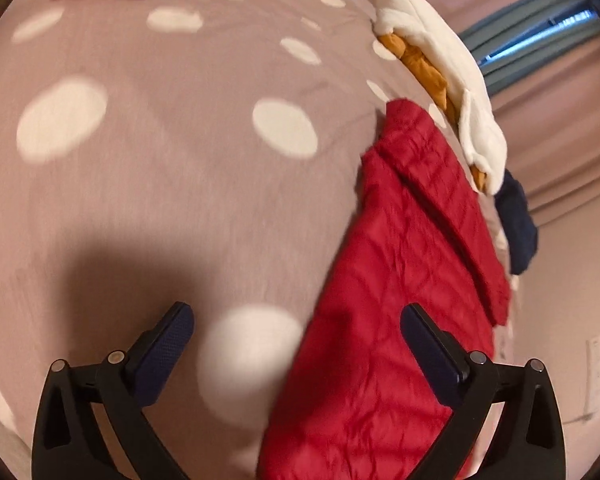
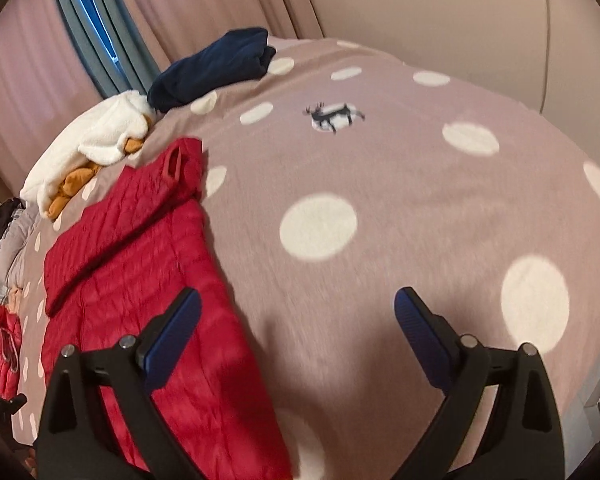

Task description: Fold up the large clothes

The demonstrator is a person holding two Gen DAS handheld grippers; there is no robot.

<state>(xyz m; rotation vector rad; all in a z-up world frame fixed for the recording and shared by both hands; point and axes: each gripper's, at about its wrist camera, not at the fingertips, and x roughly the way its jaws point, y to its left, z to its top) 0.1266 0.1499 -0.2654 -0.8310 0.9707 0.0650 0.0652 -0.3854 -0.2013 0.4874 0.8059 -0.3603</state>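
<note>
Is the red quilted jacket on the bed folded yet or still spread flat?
Partly folded: the red quilted jacket lies as a narrow strip with its sleeve laid diagonally across its body.

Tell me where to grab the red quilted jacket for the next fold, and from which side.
Judging from its pose, grip the red quilted jacket at its long free edge facing the bare blanket. The sleeve already lies folded across it, and the clothes pile crowds the collar end. Both the left gripper and right gripper are open and empty; the right sits nearest that edge.

Red quilted jacket [image 2: 140,264] lies folded lengthwise, flat; sleeve across.
</note>
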